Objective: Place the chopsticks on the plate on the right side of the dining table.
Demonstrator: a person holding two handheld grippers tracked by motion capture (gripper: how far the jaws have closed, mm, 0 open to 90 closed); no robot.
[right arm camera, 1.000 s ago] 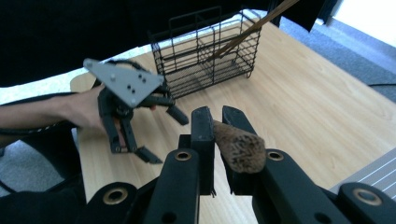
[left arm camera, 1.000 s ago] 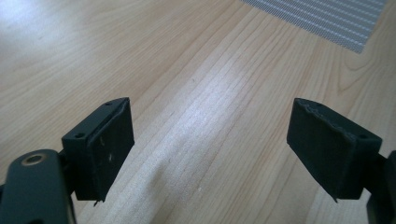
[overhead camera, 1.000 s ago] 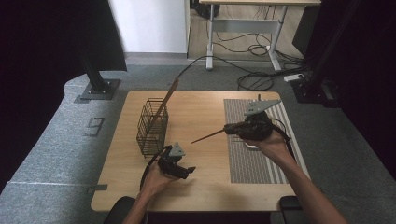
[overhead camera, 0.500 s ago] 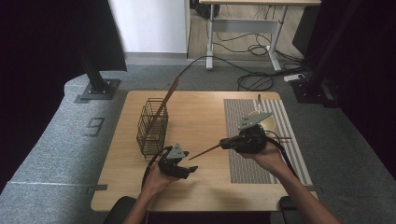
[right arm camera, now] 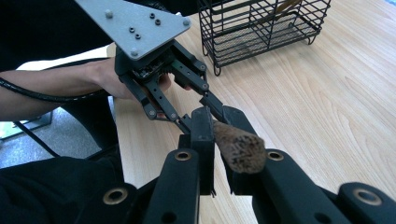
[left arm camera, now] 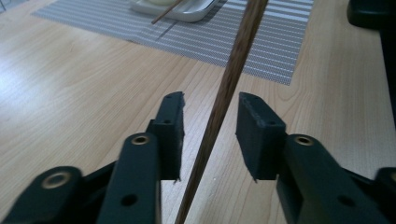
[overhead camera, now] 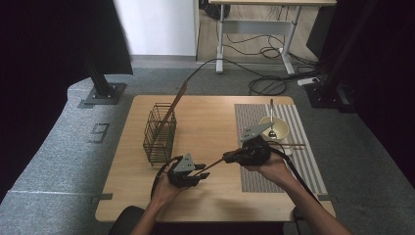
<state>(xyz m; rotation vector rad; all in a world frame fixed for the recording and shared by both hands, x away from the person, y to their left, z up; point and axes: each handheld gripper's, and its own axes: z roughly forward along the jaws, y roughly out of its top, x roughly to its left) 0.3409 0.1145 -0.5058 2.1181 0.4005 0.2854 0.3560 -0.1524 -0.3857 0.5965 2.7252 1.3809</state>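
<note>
My right gripper point(overhead camera: 230, 156) is shut on the thick end of a long brown wooden stick point(overhead camera: 215, 165), just left of the striped mat. The stick slants down and left to my left gripper point(overhead camera: 200, 172) near the table's front. In the left gripper view the stick point(left arm camera: 229, 84) runs between the two black fingers point(left arm camera: 170, 121) with a gap on each side. These jaws have just been closing and their pads do not press on the wood. In the right gripper view the stick's rough end point(right arm camera: 240, 149) sits clamped in my right gripper point(right arm camera: 218, 116), with the left gripper point(right arm camera: 198, 112) just beyond.
A black wire basket point(overhead camera: 159, 134) stands on the left half of the table with a long wooden utensil point(overhead camera: 173, 105) leaning out of it. On the grey striped mat point(overhead camera: 303, 161) sit a bowl point(overhead camera: 274, 128) with a spoon point(overhead camera: 271, 120) and a thin chopstick point(overhead camera: 291, 144).
The right hand came down and leftward with the stick, bringing its far end between the left gripper's jaws. The left jaws have narrowed around it. The left hand stayed put.
</note>
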